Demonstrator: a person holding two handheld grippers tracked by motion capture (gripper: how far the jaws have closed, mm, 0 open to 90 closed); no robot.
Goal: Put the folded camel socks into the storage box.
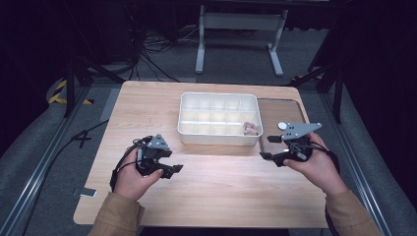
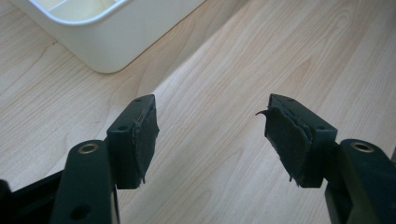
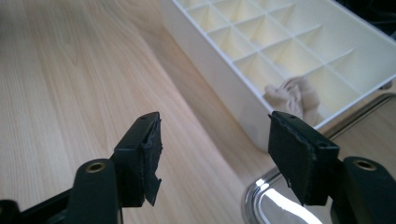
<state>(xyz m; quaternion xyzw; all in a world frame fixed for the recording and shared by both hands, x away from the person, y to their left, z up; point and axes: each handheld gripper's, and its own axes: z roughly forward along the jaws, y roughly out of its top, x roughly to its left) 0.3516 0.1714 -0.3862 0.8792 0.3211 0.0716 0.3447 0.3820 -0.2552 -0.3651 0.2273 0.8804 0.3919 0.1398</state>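
Divided box [image 1: 183, 118]: white, centred on table [image 1: 206, 196].
Cloth [image 1: 251, 129]: bunched in the divided box's near-right compartment.
Left gripper [image 1: 169, 169]: before the divided box's near-left corner, jaws apart, empty.
Right gripper [image 1: 268, 147]: beside the divided box's near-right corner, jaws apart, empty.

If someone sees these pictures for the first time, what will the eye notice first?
First, the white plastic divided tray at the middle of the light wooden table, with a crumpled beige cloth in its near right corner compartment. Then the two open black grippers, left gripper and right gripper, both empty, and the shiny metal tray beside it.
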